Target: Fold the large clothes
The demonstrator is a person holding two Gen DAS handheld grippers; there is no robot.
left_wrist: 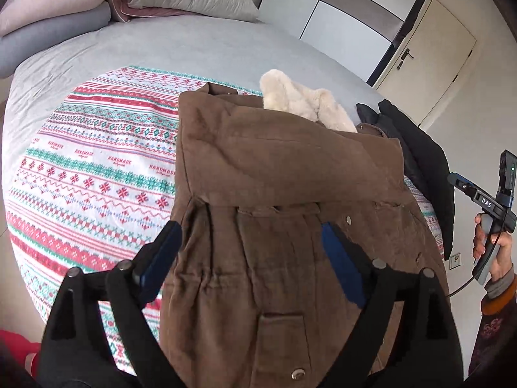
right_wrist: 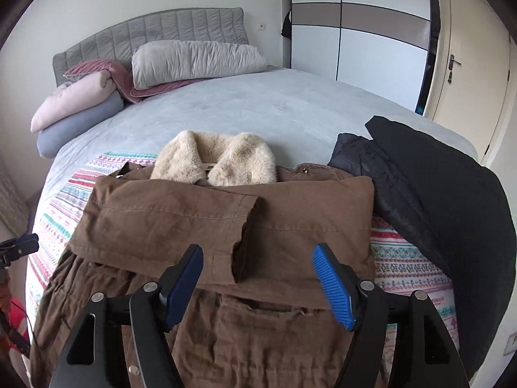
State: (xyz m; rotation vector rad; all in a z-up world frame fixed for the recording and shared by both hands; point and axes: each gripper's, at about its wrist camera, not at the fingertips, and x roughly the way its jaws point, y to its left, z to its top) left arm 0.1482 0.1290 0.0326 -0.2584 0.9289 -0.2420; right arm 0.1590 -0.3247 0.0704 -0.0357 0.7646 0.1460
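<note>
**Both tools open above the brown coat's skirt, sleeves already folded across**

Nearest to me, the left tool point(left_wrist: 248, 258) hung with its blue pads spread wide and gripping nothing, and the right tool point(right_wrist: 258, 274) stood the same way, jaws well apart and empty. Both hovered over the lower half of the brown coat point(right_wrist: 226, 226), whose long axis ran straight away from the tools, hem toward the person and cream fur collar point(right_wrist: 215, 160) at the far end. The left tool sat over the coat's left edge, one pad out beyond it above the patterned blanket point(left_wrist: 90, 174); the right tool was nearer the middle line. The sleeves point(right_wrist: 181, 207) lay folded across the chest, one cuff ending near the centre. I judged the next fold would carry the hem up toward the collar, so each tool would need a bottom corner, which lay below both views. Beside the coat on its right lay a black garment point(right_wrist: 436, 200). Farther off, the grey bed point(right_wrist: 258, 106) stretched to the pillows point(right_wrist: 194, 58) by the headboard.
</note>
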